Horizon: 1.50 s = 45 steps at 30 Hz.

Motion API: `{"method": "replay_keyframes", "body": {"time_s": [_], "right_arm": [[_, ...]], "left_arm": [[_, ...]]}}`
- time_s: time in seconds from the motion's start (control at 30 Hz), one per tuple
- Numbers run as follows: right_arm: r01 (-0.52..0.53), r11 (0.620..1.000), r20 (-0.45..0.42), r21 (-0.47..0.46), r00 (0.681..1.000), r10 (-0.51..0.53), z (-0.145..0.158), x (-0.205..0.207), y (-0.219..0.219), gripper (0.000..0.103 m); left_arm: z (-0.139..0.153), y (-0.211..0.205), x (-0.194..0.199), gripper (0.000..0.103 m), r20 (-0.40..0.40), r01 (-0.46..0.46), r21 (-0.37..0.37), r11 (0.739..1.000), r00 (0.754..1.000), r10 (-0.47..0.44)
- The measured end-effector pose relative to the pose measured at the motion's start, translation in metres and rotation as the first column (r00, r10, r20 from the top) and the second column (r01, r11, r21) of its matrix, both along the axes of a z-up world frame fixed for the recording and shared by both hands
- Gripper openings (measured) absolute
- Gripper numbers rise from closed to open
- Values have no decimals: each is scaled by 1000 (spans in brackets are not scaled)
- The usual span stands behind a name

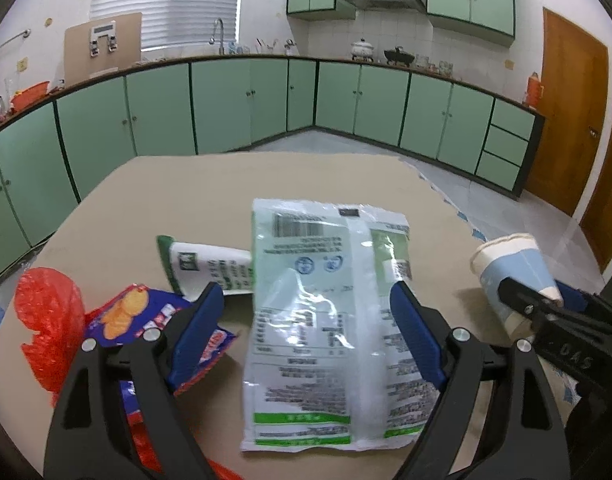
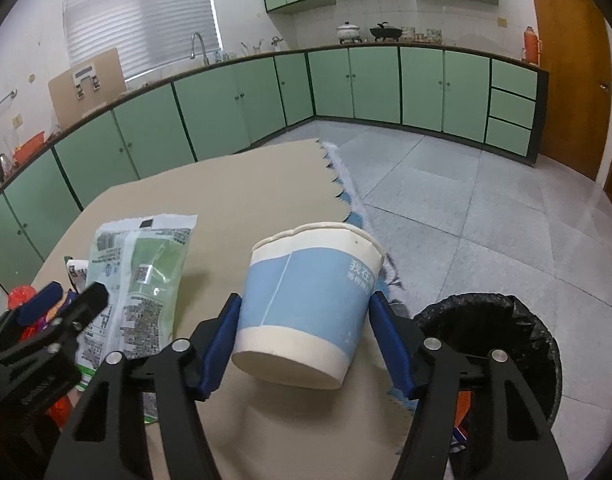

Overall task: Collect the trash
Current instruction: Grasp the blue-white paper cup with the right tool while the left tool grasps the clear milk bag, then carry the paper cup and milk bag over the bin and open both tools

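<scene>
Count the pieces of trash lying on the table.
5, though more may be hidden: a green-white wrapper between the left claw's fingers, a smaller green-white packet behind it, a blue snack bag, red plastic far left, and a paper cup in the right claw.

Trash bin point(image 2: 502, 320) contents perhaps hidden.

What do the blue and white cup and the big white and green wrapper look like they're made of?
The cup looks like matte paper: rolled rim, a visible side seam, no shine. The wrapper looks like thin glossy plastic film: it shows wrinkles and bright glare patches, and has a torn top edge.
</scene>
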State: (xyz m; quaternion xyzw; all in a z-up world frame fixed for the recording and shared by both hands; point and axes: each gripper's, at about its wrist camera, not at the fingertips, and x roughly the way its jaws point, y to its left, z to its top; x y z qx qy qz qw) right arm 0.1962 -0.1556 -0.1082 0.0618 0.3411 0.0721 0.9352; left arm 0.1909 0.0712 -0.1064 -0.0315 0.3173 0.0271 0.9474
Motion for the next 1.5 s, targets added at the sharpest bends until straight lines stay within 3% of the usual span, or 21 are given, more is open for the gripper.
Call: {"method": "replay_keyframes", "body": {"time_s": [0.33,0.43,0.53,0.67,0.87,1.5], "right_arm": [[13,1000,47,2,999,-13,9,-5,-10,64],[5,1000,54,1,999,-5,11,-6,-8,64],[1,1000,56,1,998,-1,11,-7,-7,64],[0,1000,59,2,998,-1,11,-9,-8,64],[-2,1000,74,0,997,2,14,-13,-10,64],[23,1000,196,8,980,-24,58,-43,-34,64]], "left_arm": [[-15,-8,18,80,-107,13,-37,999,994,-17],[-18,-10,16,68,-107,14,-42,999,994,-18],[-17,-13,10,28,-93,19,-38,999,995,-23],[-13,-16,4,11,-66,31,-48,998,997,-34],[-1,-19,-8,5,-8,36,-58,998,999,-36],[47,-60,-31,2,152,118,-34,992,982,-112]]}}
